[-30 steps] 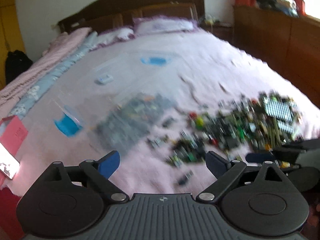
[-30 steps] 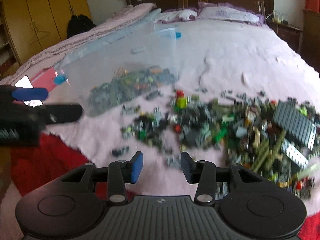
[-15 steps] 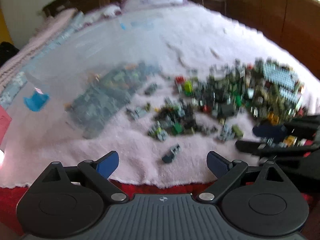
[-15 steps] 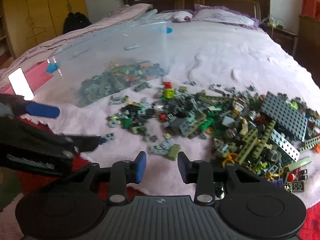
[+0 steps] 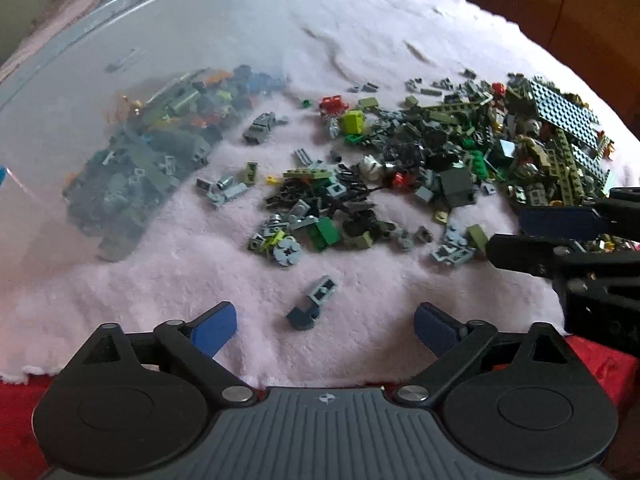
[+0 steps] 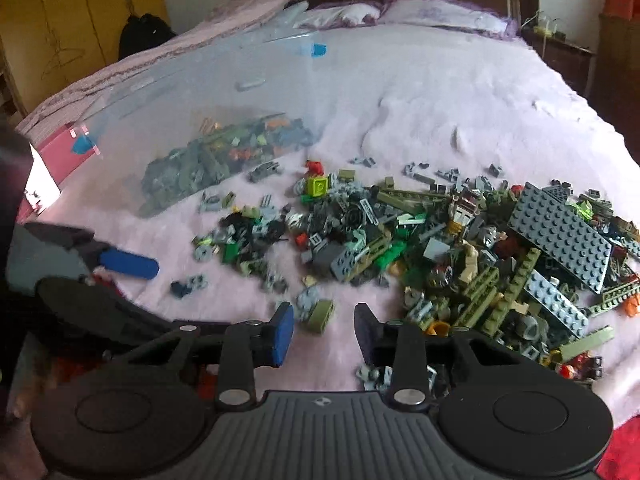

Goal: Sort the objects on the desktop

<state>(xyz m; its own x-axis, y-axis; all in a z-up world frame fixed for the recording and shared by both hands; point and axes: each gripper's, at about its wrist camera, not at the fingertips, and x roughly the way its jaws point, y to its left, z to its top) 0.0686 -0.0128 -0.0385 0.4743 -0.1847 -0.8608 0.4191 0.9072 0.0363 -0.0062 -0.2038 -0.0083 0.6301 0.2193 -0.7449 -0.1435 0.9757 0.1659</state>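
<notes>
Several loose toy bricks form a pile (image 5: pixel 440 160) on the pink blanket, also seen as the pile (image 6: pixel 400 240) in the right wrist view. A clear plastic box (image 5: pixel 132 168) at the left holds more bricks; the same box (image 6: pixel 208 168) shows in the right wrist view. My left gripper (image 5: pixel 324 326) is open wide and low over the blanket, with a small blue-grey brick (image 5: pixel 312 304) just ahead between its fingers. My right gripper (image 6: pixel 324 332) is open with a narrower gap, an olive brick (image 6: pixel 322 312) right in front. Neither holds anything.
A large grey baseplate (image 6: pixel 560 232) lies on the right side of the pile. The right gripper (image 5: pixel 560 236) reaches in from the right of the left wrist view. A pink box (image 6: pixel 44 168) lies left of the clear box. Red cloth (image 5: pixel 16 408) marks the blanket's front edge.
Both grippers have tipped down and come closer to the bricks near the blanket's front edge. The left one now hangs over the lone blue-grey brick. Jaw gaps are unchanged.
</notes>
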